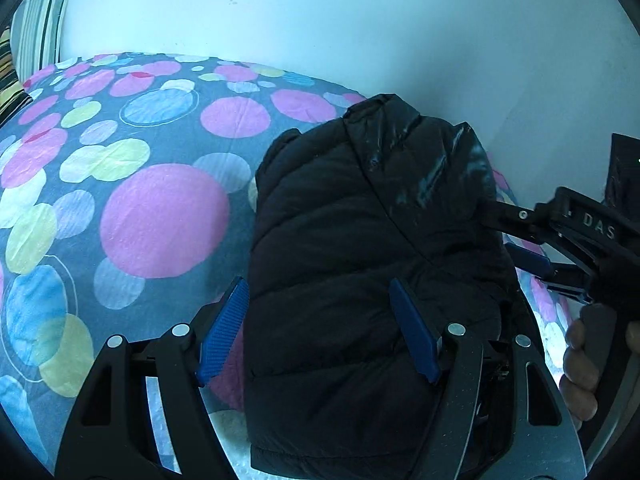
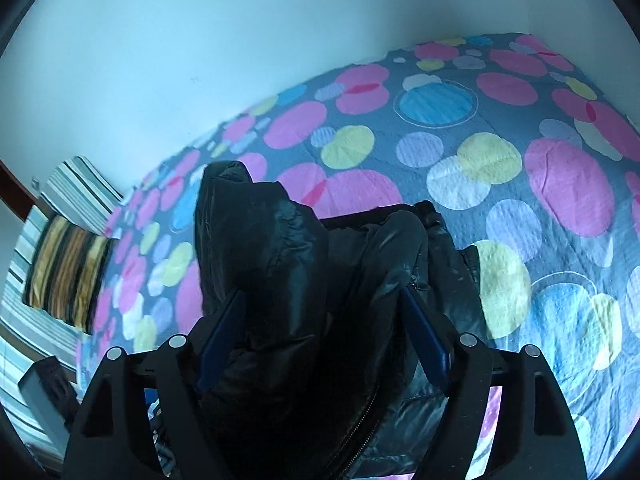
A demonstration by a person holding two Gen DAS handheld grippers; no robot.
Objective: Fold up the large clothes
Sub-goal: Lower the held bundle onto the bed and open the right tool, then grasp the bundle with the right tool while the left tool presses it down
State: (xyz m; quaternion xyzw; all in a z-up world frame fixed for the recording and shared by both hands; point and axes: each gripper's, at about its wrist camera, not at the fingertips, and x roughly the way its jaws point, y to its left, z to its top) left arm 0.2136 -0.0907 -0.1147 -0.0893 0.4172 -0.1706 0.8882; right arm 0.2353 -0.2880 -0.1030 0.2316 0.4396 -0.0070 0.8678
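A black puffer jacket (image 1: 360,264) lies folded into a thick bundle on the bed. My left gripper (image 1: 320,328) is open, its blue pads wide apart; the right pad rests on the jacket's top and the left pad (image 1: 224,328) hangs at its left edge. My right gripper (image 1: 508,236) reaches in from the right, with its fingers against the jacket's right side. In the right wrist view the right gripper (image 2: 324,340) is open, its blue pads straddling a raised fold of the jacket (image 2: 304,288) with bulky fabric between them.
The bed is covered by a grey sheet with pink, yellow and blue circles (image 1: 120,184). Striped pillows (image 2: 68,268) lie at the head end. A pale wall (image 1: 320,20) runs along the far side. A dark object (image 2: 44,388) sits beside the bed.
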